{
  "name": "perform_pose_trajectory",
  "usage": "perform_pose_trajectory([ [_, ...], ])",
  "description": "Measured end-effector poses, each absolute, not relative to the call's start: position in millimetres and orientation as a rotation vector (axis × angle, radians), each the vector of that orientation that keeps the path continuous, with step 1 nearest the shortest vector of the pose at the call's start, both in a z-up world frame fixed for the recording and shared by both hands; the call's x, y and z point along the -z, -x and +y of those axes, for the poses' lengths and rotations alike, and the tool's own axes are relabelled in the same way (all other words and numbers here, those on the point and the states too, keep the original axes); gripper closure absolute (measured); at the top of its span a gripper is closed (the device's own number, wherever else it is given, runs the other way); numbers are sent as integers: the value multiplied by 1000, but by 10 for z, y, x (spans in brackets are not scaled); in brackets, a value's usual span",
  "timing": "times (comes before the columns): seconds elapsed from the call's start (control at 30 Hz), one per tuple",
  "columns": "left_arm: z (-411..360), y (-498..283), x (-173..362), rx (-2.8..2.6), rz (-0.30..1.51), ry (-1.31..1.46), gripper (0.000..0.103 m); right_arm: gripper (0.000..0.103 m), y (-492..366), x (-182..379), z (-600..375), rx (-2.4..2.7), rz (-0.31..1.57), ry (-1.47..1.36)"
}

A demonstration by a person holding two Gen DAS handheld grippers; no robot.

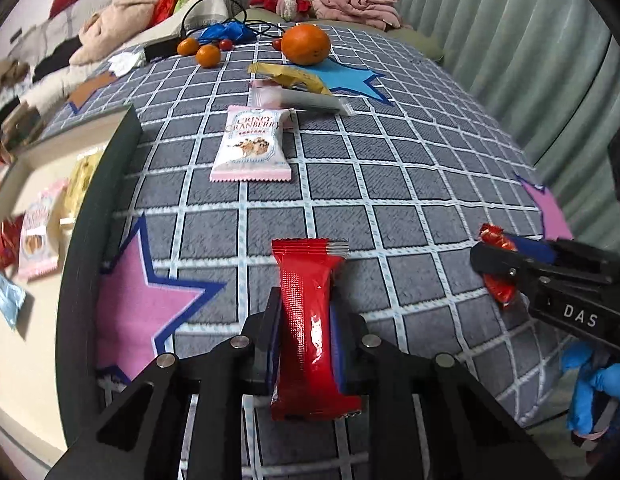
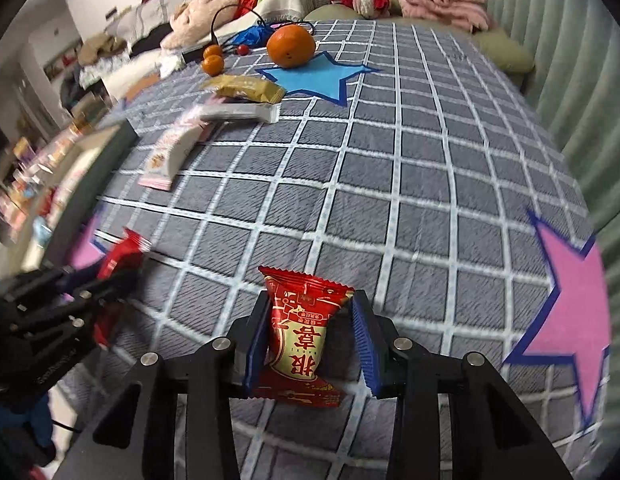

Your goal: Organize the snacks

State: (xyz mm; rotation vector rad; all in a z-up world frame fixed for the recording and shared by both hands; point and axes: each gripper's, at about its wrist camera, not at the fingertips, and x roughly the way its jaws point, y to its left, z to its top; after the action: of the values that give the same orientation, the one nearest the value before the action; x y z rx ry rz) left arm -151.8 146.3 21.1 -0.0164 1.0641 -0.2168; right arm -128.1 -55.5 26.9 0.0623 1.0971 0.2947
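My left gripper (image 1: pixel 306 320) is shut on a plain red snack bar (image 1: pixel 310 320), held just above the checked cloth; it also shows at the left of the right wrist view (image 2: pixel 122 258). My right gripper (image 2: pixel 310 320) is shut on a red packet with Chinese characters (image 2: pixel 300 336); it shows at the right of the left wrist view (image 1: pixel 495 258). A pink Crispy Cranberry packet (image 1: pixel 252 146) lies ahead on the cloth. A white bar (image 1: pixel 306 100) and a yellow bar (image 1: pixel 290 76) lie further back. A dark-rimmed box (image 1: pixel 98 208) at the left holds several packets.
A large orange (image 1: pixel 306 44) sits on a blue star at the back, with two small oranges (image 1: pixel 202 52) and a black cable beside it. Pink star patches (image 2: pixel 569 320) mark the cloth. Clothes and cushions pile up behind the table.
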Motion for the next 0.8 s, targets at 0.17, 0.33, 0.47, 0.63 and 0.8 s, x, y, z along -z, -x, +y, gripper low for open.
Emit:
perform_pose_trajectory([
  [0.17, 1515, 1579, -300, 213, 1050, 16, 80, 62, 1346, -305, -540, -314, 1104, -99],
  [0.33, 1586, 1629, -439, 214, 1018, 30, 80, 62, 1354, -370, -458, -329, 1100, -111],
  [0.47, 1683, 1646, -527, 210, 1000, 47, 80, 62, 1334, -436, -368, -341, 1091, -98],
  [0.63, 1888, 1661, -676, 192, 963, 79, 80, 62, 1270, -559, -209, -370, 1081, -94],
  [0.8, 2119, 1655, -812, 146, 927, 74, 80, 62, 1194, -706, 49, -415, 1071, -74],
])
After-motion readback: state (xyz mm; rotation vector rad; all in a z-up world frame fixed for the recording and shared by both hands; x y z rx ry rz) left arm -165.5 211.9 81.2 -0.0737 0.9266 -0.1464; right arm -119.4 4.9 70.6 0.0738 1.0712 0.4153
